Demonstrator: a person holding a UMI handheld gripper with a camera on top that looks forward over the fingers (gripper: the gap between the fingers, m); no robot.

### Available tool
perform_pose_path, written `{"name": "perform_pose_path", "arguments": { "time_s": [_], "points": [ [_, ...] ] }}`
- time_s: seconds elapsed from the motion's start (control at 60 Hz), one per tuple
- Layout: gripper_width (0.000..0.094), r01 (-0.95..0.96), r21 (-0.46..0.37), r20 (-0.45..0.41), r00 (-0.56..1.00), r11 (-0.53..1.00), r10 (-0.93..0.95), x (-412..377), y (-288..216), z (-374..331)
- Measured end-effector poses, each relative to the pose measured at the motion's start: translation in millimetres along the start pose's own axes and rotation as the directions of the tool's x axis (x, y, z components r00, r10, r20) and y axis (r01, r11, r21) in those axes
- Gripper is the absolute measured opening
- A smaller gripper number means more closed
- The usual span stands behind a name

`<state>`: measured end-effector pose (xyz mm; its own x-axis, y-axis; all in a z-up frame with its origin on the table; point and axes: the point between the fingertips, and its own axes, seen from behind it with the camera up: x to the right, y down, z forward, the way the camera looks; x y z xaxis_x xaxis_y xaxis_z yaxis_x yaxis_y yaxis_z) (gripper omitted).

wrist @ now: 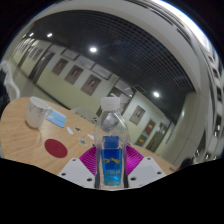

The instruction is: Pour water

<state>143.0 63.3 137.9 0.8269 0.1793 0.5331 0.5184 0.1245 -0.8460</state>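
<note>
A clear plastic water bottle (111, 140) with a white cap and a blue label stands upright between my fingers. My gripper (112, 163) is shut on the bottle at the label, with a magenta pad pressed on each side, and the bottle's base hangs above the wooden table (25, 140). A white cup (38, 112) stands on the table beyond and to the left of the bottle. A round red coaster (56, 147) lies on the table between the cup and my left finger.
A light blue flat object (58, 120) lies next to the cup. The table's edge runs close behind the bottle. Beyond it is a room with framed pictures on the wall (75, 75) and ceiling lights.
</note>
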Motion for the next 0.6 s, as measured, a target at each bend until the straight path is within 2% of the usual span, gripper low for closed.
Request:
{"name": "perform_pose_path", "arguments": {
  "time_s": [0.1,0.15,0.217,0.267,0.317,0.433,0.6],
  "points": [
    [0.0315,0.258,0.007,0.032,0.966,0.966,-0.258,-49,-47,42],
    [0.0315,0.46,0.032,0.039,0.886,0.887,-0.461,-46,-71,46],
    [0.0314,0.7,0.078,-0.013,0.713,0.71,-0.702,-65,-105,66],
    [0.0315,0.85,0.076,-0.045,0.525,0.521,-0.85,-72,-124,68],
    [0.0316,0.935,0.089,-0.067,0.348,0.342,-0.935,-82,-142,68],
    [0.032,0.998,0.056,-0.14,0.019,0.011,-0.99,-110,-167,79],
    [0.0316,0.977,0.043,-0.192,-0.197,-0.209,-0.961,-138,-186,77]
  ]
}}
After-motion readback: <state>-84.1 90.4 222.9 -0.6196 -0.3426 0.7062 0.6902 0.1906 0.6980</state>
